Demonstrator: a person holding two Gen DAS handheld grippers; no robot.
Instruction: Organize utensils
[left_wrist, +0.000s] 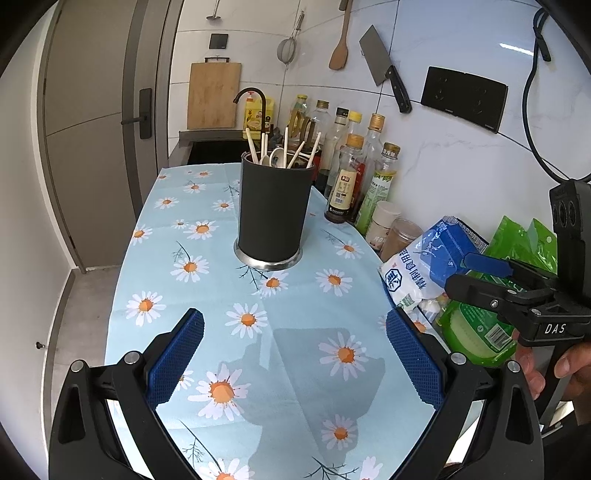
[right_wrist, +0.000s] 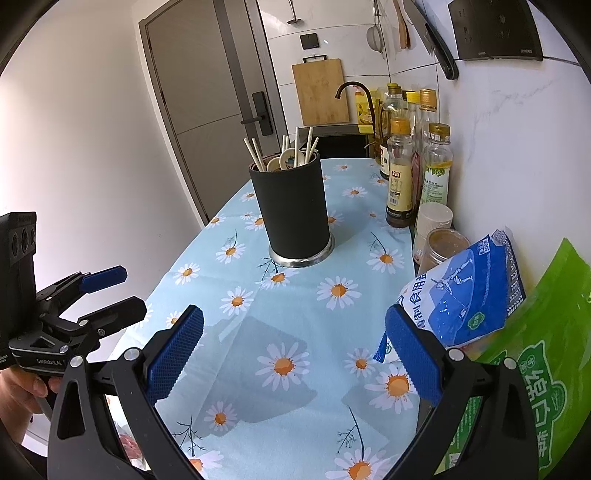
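Observation:
A black cylindrical utensil holder (left_wrist: 273, 210) with a steel base stands upright on the daisy-print cloth (left_wrist: 207, 295). It holds several white chopsticks (left_wrist: 252, 146) and spoons (left_wrist: 277, 157). It also shows in the right wrist view (right_wrist: 293, 210), with chopsticks (right_wrist: 255, 151) and a printed spoon (right_wrist: 289, 158) inside. My left gripper (left_wrist: 295, 354) is open and empty, low over the cloth, well short of the holder. My right gripper (right_wrist: 293, 354) is open and empty too. It shows at the right of the left wrist view (left_wrist: 463, 275); the left gripper shows at the left of the right wrist view (right_wrist: 118, 291).
Sauce and oil bottles (left_wrist: 349, 184) stand in a row along the tiled wall at the right. Two spice jars (left_wrist: 400, 234), a blue-white salt bag (left_wrist: 424, 266) and a green bag (left_wrist: 476, 332) lie beside the cloth. A sink and faucet (left_wrist: 255, 96) sit behind. A cleaver (left_wrist: 384, 68) hangs above.

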